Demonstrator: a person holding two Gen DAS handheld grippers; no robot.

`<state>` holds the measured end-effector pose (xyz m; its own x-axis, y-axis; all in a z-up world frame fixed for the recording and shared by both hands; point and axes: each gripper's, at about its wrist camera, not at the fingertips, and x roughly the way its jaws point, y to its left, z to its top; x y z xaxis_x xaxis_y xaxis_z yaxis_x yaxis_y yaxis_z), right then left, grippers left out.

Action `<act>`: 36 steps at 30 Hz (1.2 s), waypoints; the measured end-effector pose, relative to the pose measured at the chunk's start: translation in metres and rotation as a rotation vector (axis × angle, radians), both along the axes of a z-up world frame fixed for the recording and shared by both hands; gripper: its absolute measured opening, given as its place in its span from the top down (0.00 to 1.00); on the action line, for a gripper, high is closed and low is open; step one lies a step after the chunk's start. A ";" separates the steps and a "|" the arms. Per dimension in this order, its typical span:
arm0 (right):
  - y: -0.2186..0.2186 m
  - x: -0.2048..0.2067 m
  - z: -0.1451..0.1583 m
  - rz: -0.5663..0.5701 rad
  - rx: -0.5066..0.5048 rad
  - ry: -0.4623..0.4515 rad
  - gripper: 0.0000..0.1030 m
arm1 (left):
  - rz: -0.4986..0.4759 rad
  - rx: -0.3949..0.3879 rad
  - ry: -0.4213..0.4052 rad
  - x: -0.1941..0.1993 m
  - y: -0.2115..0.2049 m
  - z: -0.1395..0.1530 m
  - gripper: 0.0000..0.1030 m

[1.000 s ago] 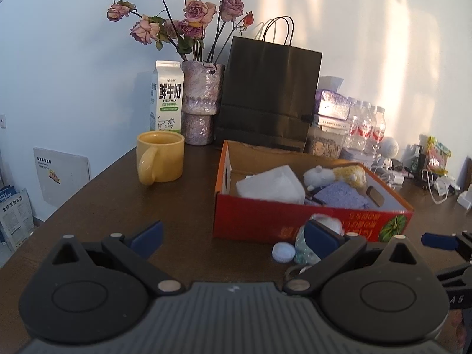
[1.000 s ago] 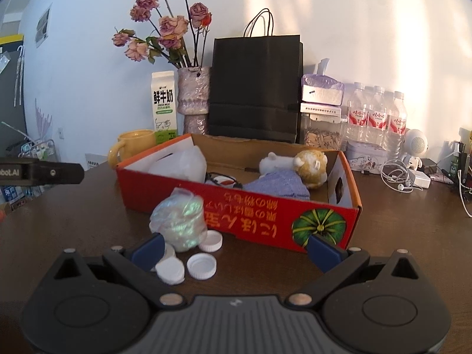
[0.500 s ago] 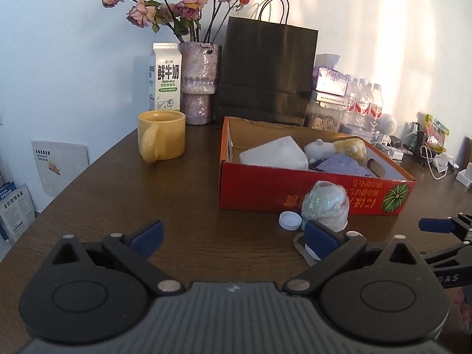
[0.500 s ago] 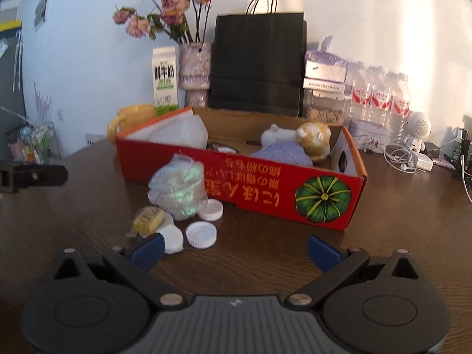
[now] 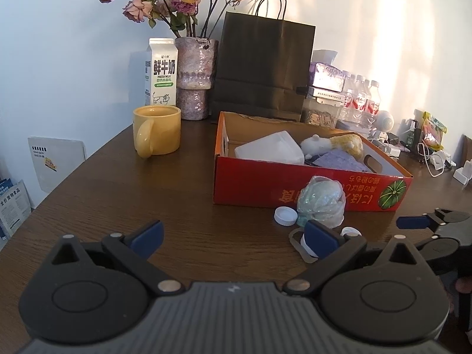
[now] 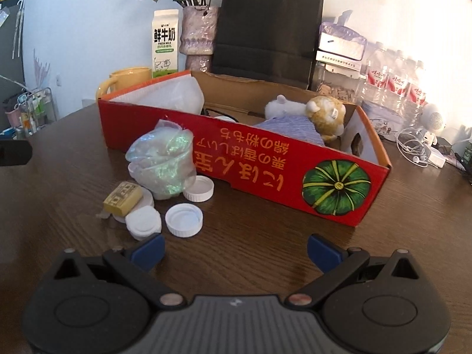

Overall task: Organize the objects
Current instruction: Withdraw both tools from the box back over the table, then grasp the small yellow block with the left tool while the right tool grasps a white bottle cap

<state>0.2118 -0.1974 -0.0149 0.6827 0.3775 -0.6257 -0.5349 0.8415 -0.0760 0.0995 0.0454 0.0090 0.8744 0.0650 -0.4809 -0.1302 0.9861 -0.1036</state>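
Both my grippers, left (image 5: 233,236) and right (image 6: 236,249), hung spread wide, holding nothing. The crinkly iridescent plastic bag (image 6: 162,163) sat against the red cardboard box (image 6: 265,159): light, soft, probably slippery, so I'd pinch its bunched top. Inside lay a plush toy (image 6: 312,115) and purple cloth (image 6: 290,128).

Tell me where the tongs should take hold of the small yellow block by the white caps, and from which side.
Probably grip the yellow block across its two long sides, coming down from above with the right tongs, which are open. It lies tilted on a white cap, so its sides stand clear, but the crinkled bag crowds its far end.
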 end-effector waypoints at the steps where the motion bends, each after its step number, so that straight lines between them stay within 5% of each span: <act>1: 0.001 0.002 -0.001 0.002 0.007 0.002 0.00 | -0.003 -0.001 -0.001 0.001 0.000 0.000 0.00; 7: -0.001 0.021 -0.004 -0.010 0.072 0.067 0.00 | -0.020 -0.023 -0.009 0.007 -0.003 0.000 0.00; 23: 0.009 0.030 -0.004 -0.003 0.067 0.065 0.00 | -0.020 -0.009 0.026 0.023 -0.012 -0.007 0.00; 33: 0.016 0.018 0.001 0.060 0.097 0.021 0.73 | -0.041 0.000 0.034 0.031 -0.025 -0.010 0.00; 36: 0.015 0.014 0.004 0.056 0.099 -0.010 0.74 | -0.041 0.000 0.033 0.032 -0.028 -0.010 0.00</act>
